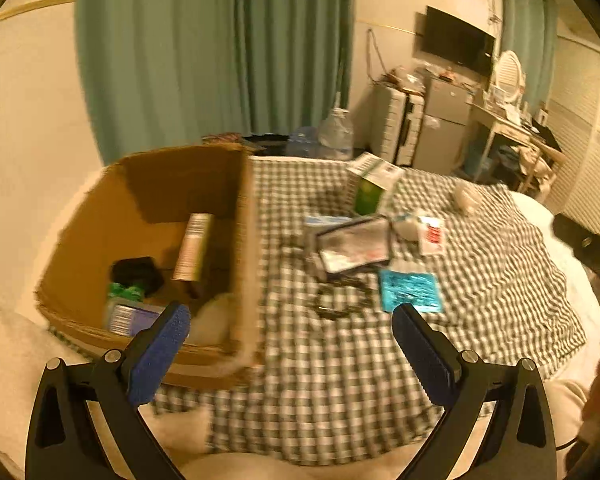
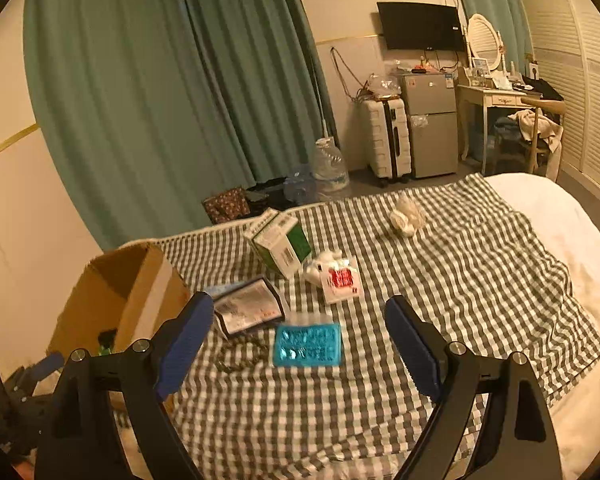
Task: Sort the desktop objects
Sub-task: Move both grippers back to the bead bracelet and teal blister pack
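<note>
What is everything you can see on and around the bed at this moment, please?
Cloth: one, grey-white check, spread on the bed.
Box: one, brown cardboard, open, on the cloth's left side; several items inside.
Carton: one, green-white, mid cloth.
Pouch: one, dark-edged, clear, beside the box.
Blue pack: one, shiny, nearest the grippers.
Red-white packet: one, right of the carton.
White bundle: one, far on the cloth.
Dark loop: one, by the blue pack; blurred.
Curtain: green, behind the bed.
Suitcase: one, white, by the wall.
Fridge: one, grey.
TV: one, black, wall-mounted.
Left gripper: open, empty.
Right gripper: open, empty.
</note>
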{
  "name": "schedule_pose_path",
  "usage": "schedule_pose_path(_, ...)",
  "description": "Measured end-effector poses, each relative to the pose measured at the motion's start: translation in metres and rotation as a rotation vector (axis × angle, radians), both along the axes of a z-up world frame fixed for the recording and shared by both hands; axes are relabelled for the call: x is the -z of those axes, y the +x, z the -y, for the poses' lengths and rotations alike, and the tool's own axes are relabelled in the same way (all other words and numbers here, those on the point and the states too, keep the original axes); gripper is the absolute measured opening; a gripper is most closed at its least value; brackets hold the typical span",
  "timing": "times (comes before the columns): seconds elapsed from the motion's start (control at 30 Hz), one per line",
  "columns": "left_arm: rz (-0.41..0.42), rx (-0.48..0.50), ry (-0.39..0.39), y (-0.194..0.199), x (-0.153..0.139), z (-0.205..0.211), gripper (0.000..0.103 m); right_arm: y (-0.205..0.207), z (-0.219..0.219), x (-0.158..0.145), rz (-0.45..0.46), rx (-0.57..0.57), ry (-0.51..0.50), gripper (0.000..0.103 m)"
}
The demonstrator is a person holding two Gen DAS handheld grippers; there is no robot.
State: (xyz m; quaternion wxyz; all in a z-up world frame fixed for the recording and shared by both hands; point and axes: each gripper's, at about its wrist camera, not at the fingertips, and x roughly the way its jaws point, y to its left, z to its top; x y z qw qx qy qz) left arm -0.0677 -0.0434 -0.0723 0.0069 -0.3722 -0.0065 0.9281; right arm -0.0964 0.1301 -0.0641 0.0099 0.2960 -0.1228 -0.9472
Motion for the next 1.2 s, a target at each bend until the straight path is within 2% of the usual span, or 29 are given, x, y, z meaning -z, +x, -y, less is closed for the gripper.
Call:
schedule_pose_path(0.23, 0.040, 0.094, -0.052, -0.025, 0.047, -0.063, 0.103, -0.003, -0.023, 0.047, 0.057, -0.016, 0.008, 0.088)
schedule_pose_path(0.4, 0.094, 0.089, -0.069, -0.061, 0.088, -0.078, 0.103, -0.015, -0.035, 0.081, 0.101, -0.034, 0.003, 0.088)
schedule_pose_path(0.5, 0.113, 0.063, -0.080, -0.079, 0.107, -0.075, 0.103, -0.025, -0.039, 0.099, 0.127, -0.040, 0.024, 0.088)
schedule_pose_path(0.7, 0.192, 0.017, -0.077, -0.118, 0.151, -0.060, 0.103, -0.058, -0.046, 0.132, 0.195, -0.021, -0.026, 0.088)
schedule_pose_path(0.87, 0.243, 0.016, -0.013, -0.134, 0.174, -0.048, 0.103, -0.084, -0.032, 0.151, 0.224, -0.074, 0.007, 0.088)
schedule_pose_path(1.0, 0.214, 0.059, -0.029, -0.143, 0.180, -0.049, 0.103, -0.099, -0.021, 0.163, 0.253, -0.108, -0.007, 0.088)
schedule_pose_path(1.2, 0.175, 0.074, -0.008, -0.149, 0.182, -0.044, 0.103, -0.118, -0.007, 0.185, 0.305, -0.155, -0.034, 0.088)
